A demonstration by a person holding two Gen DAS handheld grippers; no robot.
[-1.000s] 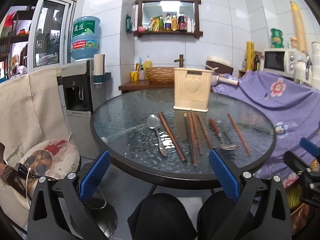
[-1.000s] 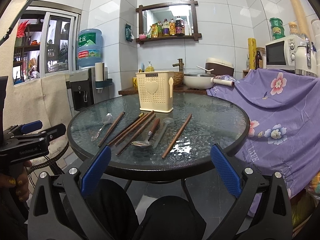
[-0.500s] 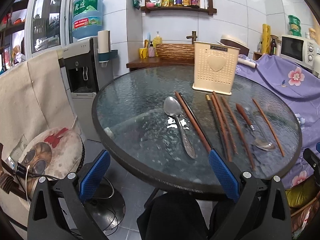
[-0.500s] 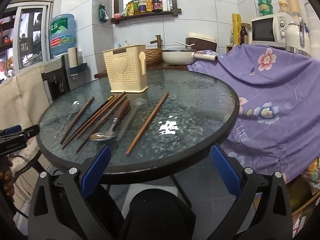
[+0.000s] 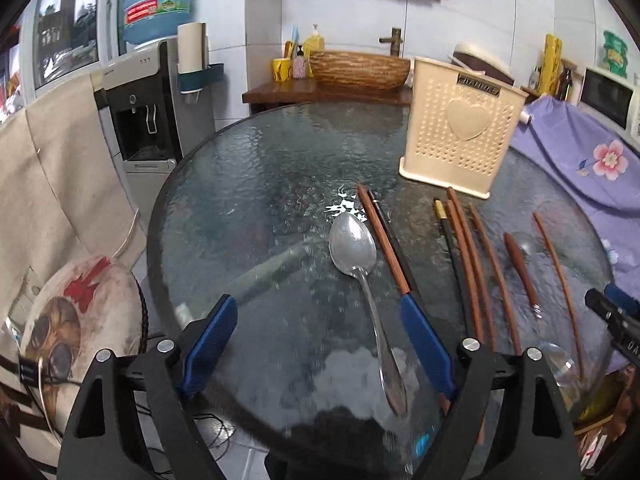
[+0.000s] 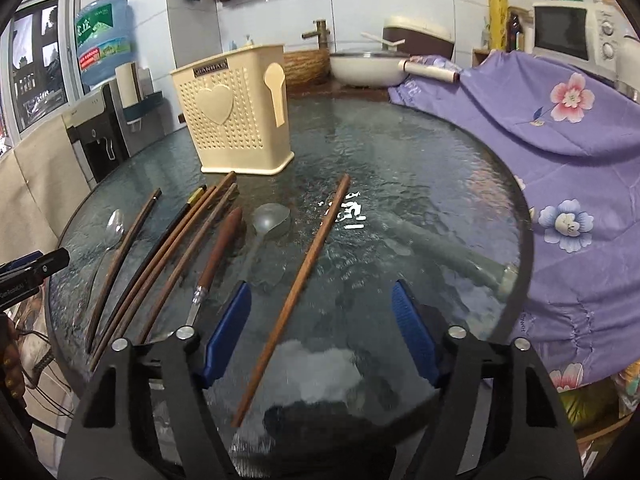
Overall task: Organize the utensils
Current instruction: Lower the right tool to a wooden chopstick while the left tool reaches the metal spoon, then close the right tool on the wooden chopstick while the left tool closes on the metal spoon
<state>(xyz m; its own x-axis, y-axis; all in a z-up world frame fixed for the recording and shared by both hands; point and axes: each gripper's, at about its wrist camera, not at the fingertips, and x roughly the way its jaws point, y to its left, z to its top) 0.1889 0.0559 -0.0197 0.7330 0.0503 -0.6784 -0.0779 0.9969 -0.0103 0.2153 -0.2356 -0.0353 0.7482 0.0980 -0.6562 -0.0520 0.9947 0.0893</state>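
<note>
Metal spoon [image 5: 362, 276] handle between open left gripper [image 5: 320, 336] fingers.

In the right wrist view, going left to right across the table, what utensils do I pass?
Metal spoon → lone dark chopstick → bundle of chopsticks → wooden-handled spoon → clear spoon → single brown chopstick.

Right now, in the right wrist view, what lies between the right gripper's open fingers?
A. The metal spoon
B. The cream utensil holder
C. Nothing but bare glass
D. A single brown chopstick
D: the right gripper is open, and a lone brown chopstick runs diagonally between its fingers on the glass table, while the metal spoon and the cream utensil holder sit elsewhere.
</note>
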